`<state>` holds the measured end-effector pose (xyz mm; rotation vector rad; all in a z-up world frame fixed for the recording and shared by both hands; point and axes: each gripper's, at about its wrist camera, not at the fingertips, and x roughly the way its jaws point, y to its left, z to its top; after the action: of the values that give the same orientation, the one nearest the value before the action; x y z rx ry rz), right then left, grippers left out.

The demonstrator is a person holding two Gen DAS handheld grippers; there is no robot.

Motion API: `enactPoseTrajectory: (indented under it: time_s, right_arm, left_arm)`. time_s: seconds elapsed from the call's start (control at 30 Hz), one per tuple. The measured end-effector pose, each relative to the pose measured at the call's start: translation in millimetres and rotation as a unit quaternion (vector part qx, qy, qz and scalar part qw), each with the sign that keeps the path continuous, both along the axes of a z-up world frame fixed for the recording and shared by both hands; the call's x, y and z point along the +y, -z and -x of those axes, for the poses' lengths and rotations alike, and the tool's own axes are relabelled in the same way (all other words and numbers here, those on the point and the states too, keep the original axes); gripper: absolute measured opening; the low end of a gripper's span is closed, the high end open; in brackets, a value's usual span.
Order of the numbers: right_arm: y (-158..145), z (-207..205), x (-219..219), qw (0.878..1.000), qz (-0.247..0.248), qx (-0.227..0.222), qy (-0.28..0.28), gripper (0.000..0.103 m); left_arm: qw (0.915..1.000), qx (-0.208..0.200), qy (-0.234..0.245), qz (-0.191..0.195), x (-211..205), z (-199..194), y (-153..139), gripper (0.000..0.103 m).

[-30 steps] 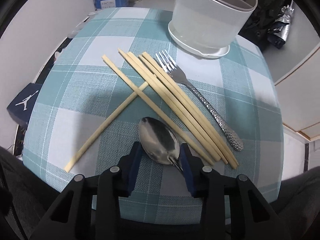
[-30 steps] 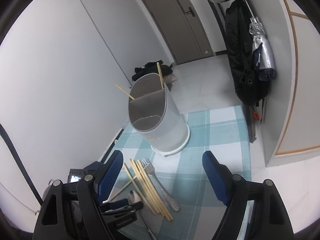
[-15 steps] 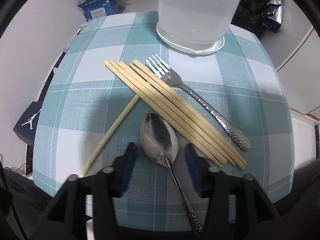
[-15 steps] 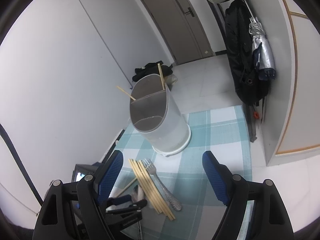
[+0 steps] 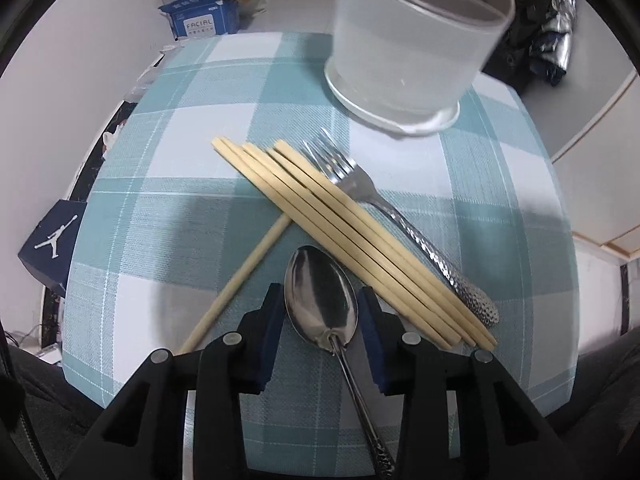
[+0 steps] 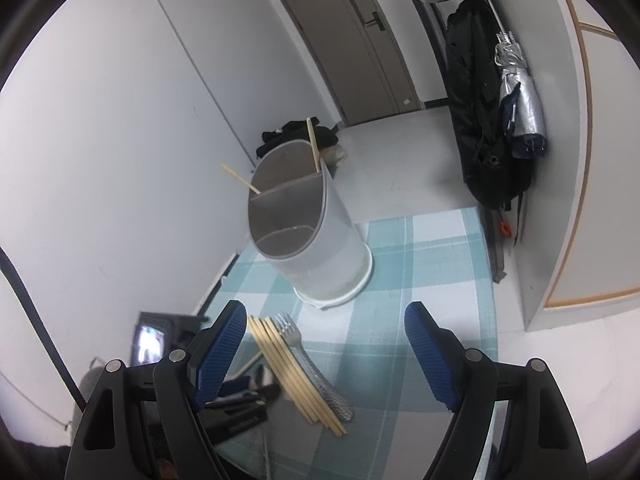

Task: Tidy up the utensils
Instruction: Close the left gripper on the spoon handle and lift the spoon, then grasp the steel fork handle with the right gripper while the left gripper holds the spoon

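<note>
Closing again, left tool [image 5: 322, 308] jaws flank the spoon [image 5: 320, 300].

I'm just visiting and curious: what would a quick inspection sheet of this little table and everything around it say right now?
Surface: round table under a teal-and-white checked cloth.
Job's things: shiny metal spoon, silver fork with hammered handle, bundle of pale wooden chopsticks, one loose chopstick, translucent white divided utensil holder with two chopsticks already in it.
Clutter: nothing seen on the cloth.
Grippers: left gripper has just been closing, its blue pads hugging the spoon bowl; right gripper open, empty, above the table.
Cables: nothing seen.
Surroundings: blue tissue box, dark shoebox, brown door, hanging dark coat.
</note>
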<state>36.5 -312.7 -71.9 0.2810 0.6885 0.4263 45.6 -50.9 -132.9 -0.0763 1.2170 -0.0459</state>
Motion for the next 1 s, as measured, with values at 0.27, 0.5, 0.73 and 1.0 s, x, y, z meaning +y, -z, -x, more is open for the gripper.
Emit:
enactPoseTrajectory:
  time_s: [0.27, 0.5, 0.73, 1.0]
  right_arm:
    - [31, -15, 28, 0.996, 0.063, 0.047, -0.036, 0.068]
    - [62, -43, 68, 0.985, 0.114, 0.092, -0.092, 0.054]
    - [93, -63, 101, 0.967, 0.175, 0.133, -0.129, 0.032]
    - [104, -73, 123, 0.954, 0.215, 0.131, -0.159, 0.029]
  left_arm:
    - [0.9964, -0.052, -0.017, 0.065, 34, -3, -23, 0.032]
    - [0.9859, -0.119, -0.025, 0.115, 62, -3, -43, 0.032]
    - [0.9804, -0.125, -0.043, 0.146, 80, -15, -34, 0.032]
    - [0.9751, -0.131, -0.04, 0.175, 87, -20, -40, 0.031]
